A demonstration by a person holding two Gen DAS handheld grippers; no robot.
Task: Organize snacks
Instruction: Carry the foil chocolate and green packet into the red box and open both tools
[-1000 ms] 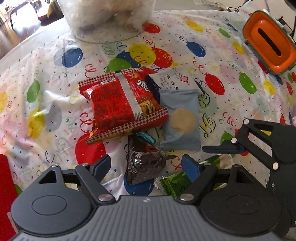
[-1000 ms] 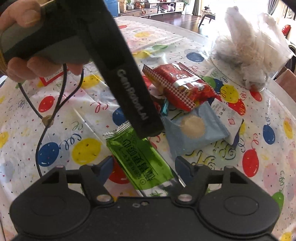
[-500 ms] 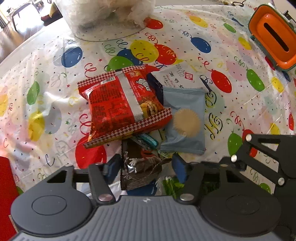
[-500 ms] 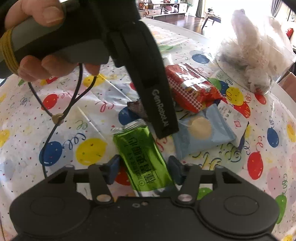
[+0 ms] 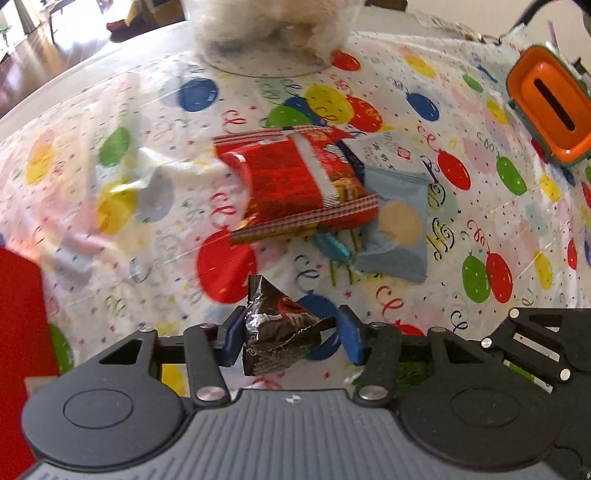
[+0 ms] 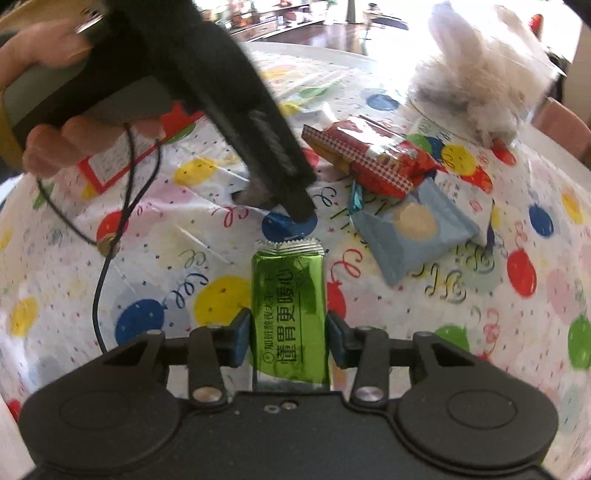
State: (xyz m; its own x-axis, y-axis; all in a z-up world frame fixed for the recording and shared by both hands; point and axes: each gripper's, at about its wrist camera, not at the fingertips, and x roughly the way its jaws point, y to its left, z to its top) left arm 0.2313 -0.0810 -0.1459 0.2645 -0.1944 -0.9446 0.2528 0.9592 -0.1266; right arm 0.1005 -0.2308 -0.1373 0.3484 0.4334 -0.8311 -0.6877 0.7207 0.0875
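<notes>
Left gripper (image 5: 290, 334): jaws have just been closing and now clamp the brown candy packet (image 5: 277, 330) from both sides; the packet is crumpled between the blue pads and appears raised off the cloth.
Right gripper (image 6: 284, 339): jaws have just been closing and now squeeze the green foil bar (image 6: 290, 314) by its long edges; the bar points straight away from the camera.
Remaining snacks: a red checked-edge bag (image 5: 295, 184) lies near the middle of the balloon-print tablecloth (image 5: 110, 206), overlapping a pale blue biscuit pouch (image 5: 397, 225); a small teal wrapped piece (image 5: 332, 249) sticks out between them.
Far edge: a clear bag of white fluff (image 5: 269, 29).
Right side: an orange slotted box (image 5: 550, 103).
Person: a hand (image 6: 55, 110) grips the left tool's handle.
</notes>
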